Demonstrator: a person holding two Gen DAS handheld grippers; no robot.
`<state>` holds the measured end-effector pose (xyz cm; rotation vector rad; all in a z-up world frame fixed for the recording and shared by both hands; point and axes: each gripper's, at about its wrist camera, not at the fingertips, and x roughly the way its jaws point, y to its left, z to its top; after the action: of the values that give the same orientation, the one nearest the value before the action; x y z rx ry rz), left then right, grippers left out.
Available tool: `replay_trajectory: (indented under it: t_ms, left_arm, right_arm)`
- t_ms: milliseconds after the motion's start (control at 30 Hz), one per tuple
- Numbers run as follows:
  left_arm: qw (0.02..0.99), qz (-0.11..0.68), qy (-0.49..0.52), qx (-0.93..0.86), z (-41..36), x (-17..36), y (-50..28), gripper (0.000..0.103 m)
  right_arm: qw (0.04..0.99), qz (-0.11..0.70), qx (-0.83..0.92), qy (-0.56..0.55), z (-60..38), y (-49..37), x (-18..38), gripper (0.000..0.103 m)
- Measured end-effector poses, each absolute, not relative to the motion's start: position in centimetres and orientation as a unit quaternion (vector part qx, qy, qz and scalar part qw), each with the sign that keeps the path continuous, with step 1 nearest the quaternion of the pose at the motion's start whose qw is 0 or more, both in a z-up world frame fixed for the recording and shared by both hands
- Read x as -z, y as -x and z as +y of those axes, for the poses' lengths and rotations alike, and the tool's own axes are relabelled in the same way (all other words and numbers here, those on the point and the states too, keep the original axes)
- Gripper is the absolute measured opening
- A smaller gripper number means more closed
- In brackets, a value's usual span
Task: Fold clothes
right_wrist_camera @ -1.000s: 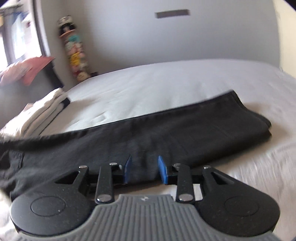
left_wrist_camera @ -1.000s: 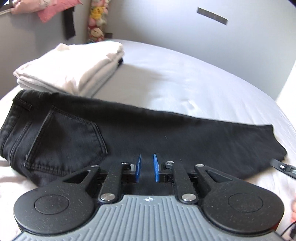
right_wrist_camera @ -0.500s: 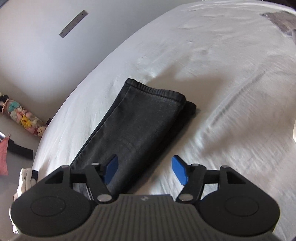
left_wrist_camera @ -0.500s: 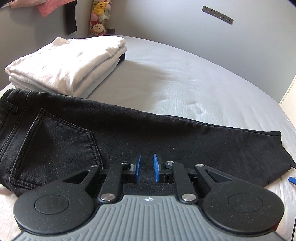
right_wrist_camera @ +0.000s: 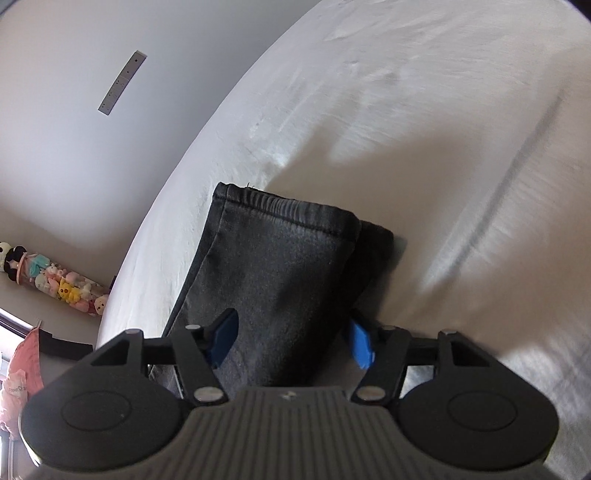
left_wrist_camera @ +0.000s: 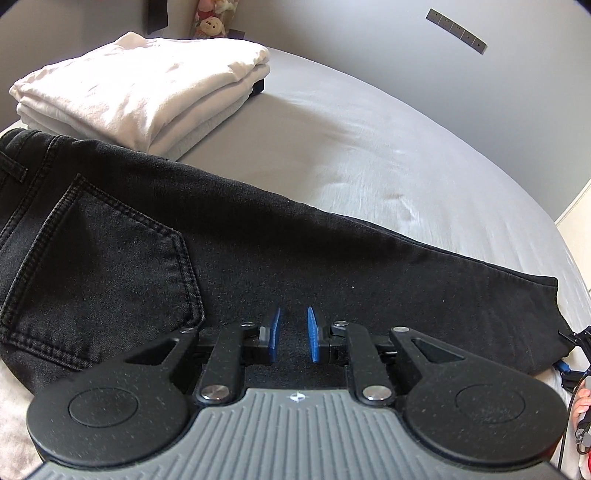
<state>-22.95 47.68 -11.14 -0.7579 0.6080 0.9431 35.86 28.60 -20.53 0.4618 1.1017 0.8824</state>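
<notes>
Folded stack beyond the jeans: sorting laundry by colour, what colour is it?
White; the folded stack shows best in the left wrist view.

bright soft daylight, fisheye-curved edges, motion-blurred bedsheet at right

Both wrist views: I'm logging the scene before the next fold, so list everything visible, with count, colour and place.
jeans: one pair, black, laid lengthwise across the bed, back pocket showing at the left, leg hems at the right.
folded clothes: one stack, white, on the bed behind the jeans' waist end.
bed: one, pale grey sheet, under everything.
plush toys: a cluster, mixed colours, by the wall.
wall strip: one, grey, on the wall.
pink cloth: one, far left edge of right view.
left gripper: blue pads, slightly apart, over the jeans' middle.
right gripper: blue pads, wide apart, straddling the leg end.
</notes>
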Motion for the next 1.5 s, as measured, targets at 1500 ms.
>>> replay_trajectory:
  t_ms: [1500]
  left_arm:
    - [0.783,0.275,0.371,-0.417,47.4,10.9,22.8,0.018]
  right_arm:
    - [0.777,0.389,-0.469,-0.155,29.0,-35.2,9.3,0.019]
